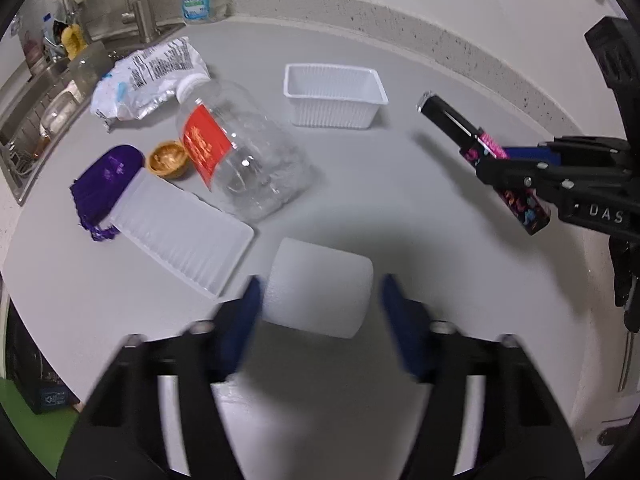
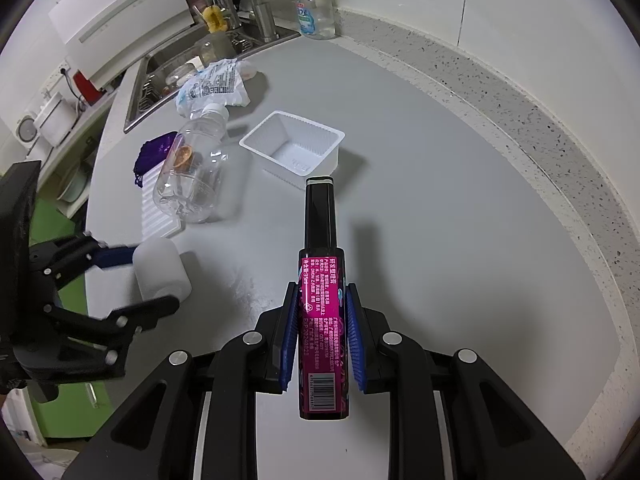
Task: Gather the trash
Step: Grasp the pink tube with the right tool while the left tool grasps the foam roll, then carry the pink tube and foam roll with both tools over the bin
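A white foam roll lies on the grey counter between the blue pads of my left gripper. The left pad touches the roll, while a narrow gap shows at the right pad, so the jaws stand open around it. The right wrist view shows the same roll and left gripper at the left. My right gripper is shut on a black and pink tube, held above the counter. In the left wrist view the tube is at the right.
On the counter lie a clear bottle with a red label, a deep white tray, a flat white tray, a purple pouch, a gold cup and a crumpled wrapper. A sink is at the far left.
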Demonstrator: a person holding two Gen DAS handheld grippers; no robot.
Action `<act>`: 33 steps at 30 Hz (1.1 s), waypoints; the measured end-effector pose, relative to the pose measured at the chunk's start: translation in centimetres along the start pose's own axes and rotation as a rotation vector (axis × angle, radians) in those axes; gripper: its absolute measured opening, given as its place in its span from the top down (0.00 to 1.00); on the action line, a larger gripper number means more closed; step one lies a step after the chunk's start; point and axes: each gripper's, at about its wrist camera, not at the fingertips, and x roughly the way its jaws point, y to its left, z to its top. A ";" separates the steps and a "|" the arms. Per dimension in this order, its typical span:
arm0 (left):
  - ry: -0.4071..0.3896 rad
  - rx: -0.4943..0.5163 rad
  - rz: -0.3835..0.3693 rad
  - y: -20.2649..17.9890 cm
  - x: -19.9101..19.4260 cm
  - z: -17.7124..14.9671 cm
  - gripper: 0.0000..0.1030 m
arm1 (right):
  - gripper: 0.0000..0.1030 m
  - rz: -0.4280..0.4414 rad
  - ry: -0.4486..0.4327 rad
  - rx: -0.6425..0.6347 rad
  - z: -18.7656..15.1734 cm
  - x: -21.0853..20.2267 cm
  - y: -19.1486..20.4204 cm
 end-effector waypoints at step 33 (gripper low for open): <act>-0.117 -0.325 0.151 17.5 -15.6 -14.7 0.55 | 0.78 0.182 -0.036 -0.278 0.9 -1.0 22.1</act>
